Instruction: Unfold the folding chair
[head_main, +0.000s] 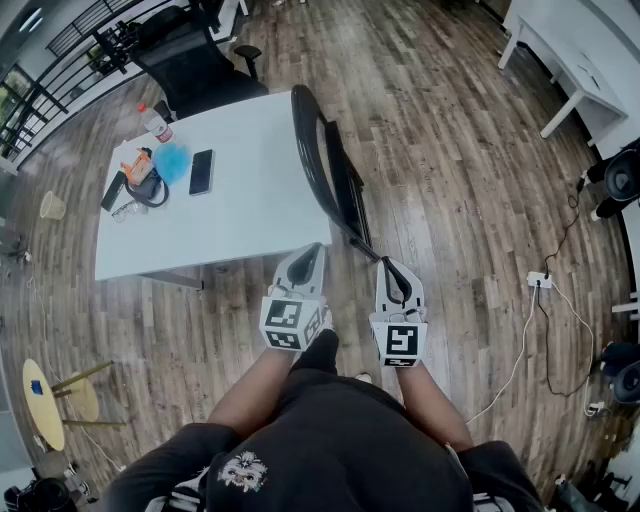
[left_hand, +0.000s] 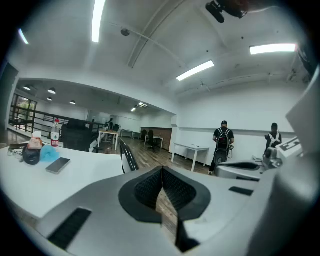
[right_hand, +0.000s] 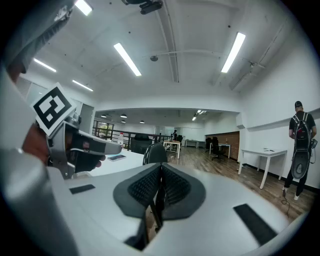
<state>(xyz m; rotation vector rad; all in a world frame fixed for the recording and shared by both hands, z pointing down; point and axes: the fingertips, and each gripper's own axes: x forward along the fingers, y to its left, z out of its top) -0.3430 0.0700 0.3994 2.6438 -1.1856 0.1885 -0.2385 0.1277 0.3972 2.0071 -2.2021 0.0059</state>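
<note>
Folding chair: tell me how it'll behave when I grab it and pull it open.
The folding chair looks like a rigid black tube frame, so it should feel stiff, not floppy. Folded flat and upright beside the white table, it seems apt to tip or slide sideways if pushed. The smooth wooden floor may let its feet skid.

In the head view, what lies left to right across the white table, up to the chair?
Black oblong item → blue cloth → black phone → folding chair, folded, at the table's right edge.
</note>
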